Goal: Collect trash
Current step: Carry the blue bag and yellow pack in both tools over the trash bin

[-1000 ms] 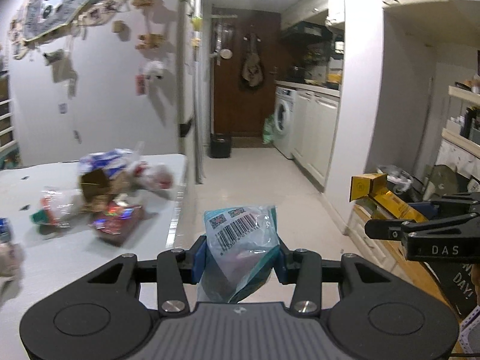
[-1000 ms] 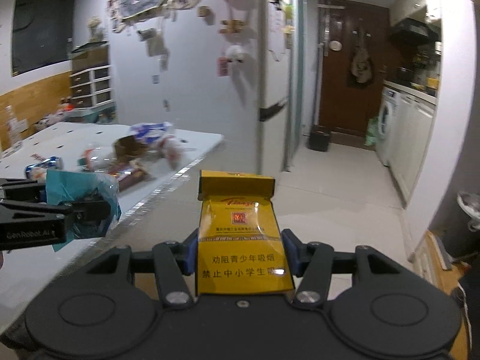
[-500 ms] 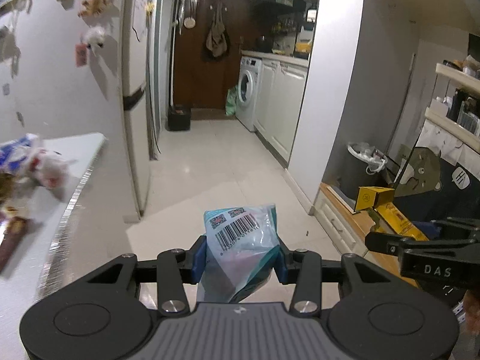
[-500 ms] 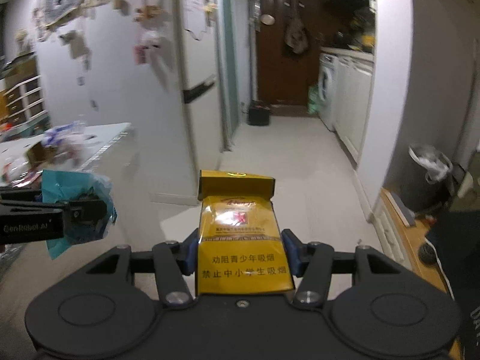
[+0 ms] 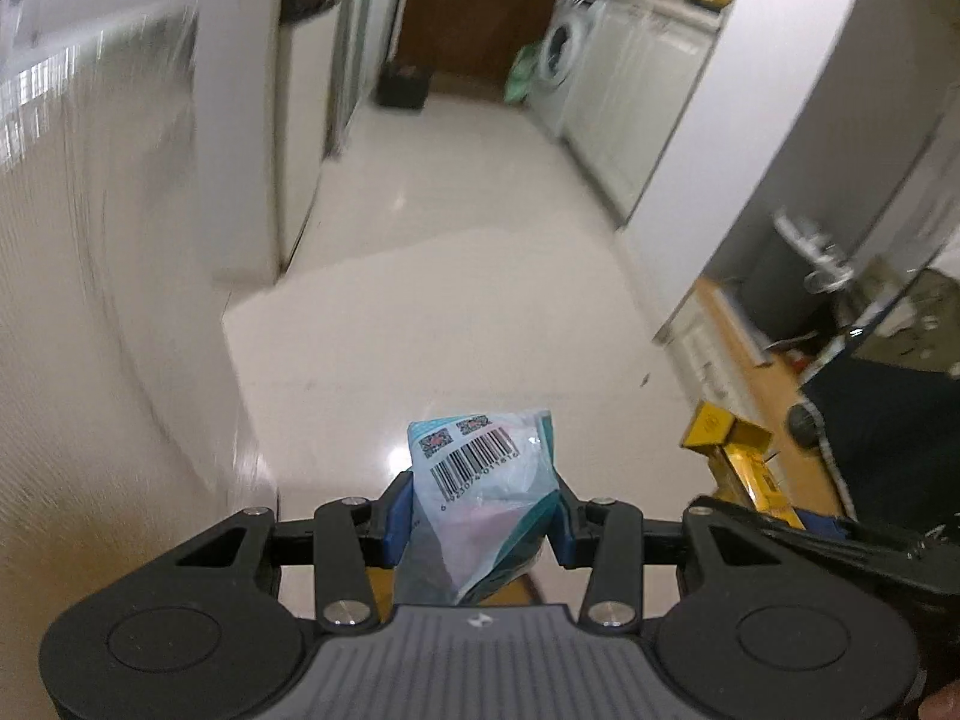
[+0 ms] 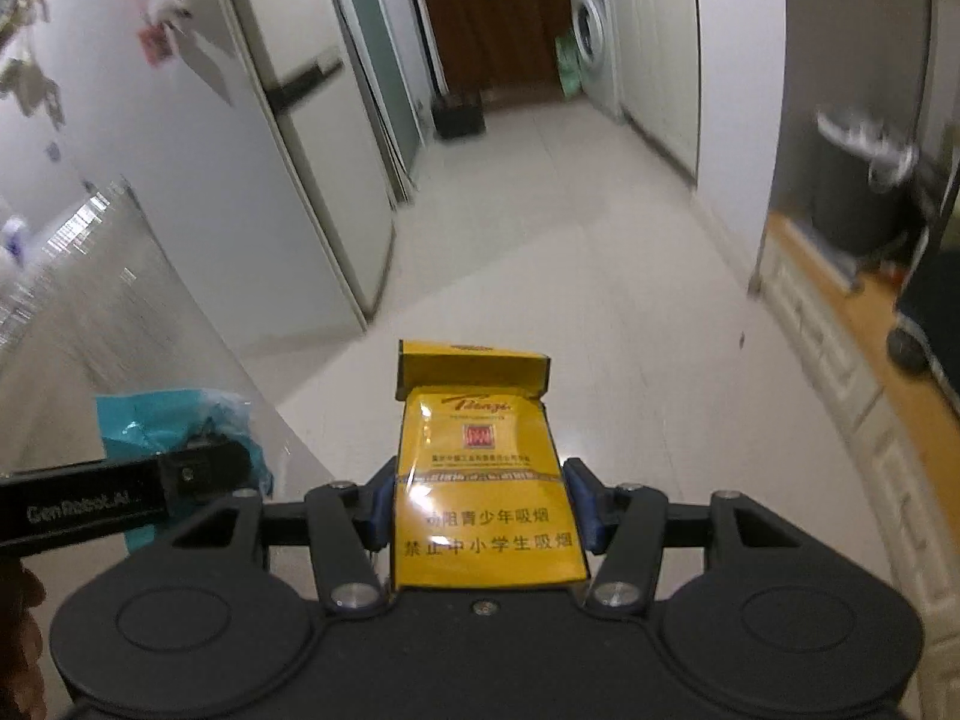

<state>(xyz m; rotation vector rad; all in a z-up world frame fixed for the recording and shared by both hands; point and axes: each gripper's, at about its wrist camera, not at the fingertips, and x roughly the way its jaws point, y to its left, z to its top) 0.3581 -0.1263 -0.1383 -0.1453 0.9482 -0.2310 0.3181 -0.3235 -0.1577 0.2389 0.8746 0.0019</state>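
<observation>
Pale tiled floor point(image 6: 558, 276), washing machine point(image 6: 591, 39), brown door point(image 6: 492, 18).

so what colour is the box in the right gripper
Yellow cigarette box with a red emblem, clearest in the right wrist view.

Teal-and-clear plastic wrapper point(image 5: 487, 492) with a black barcode on a white label, pinched between blue pads point(image 5: 397, 510) on a black left gripper point(image 5: 480, 510). Bright yellow cigarette pack point(image 6: 480, 480) with a red emblem and dark lettering, against pale cream floor tiles point(image 6: 600, 276). Dark grey bin point(image 6: 852, 198), white liner, white washing machine point(image 6: 591, 36) before a brown door point(image 6: 498, 18).
</observation>
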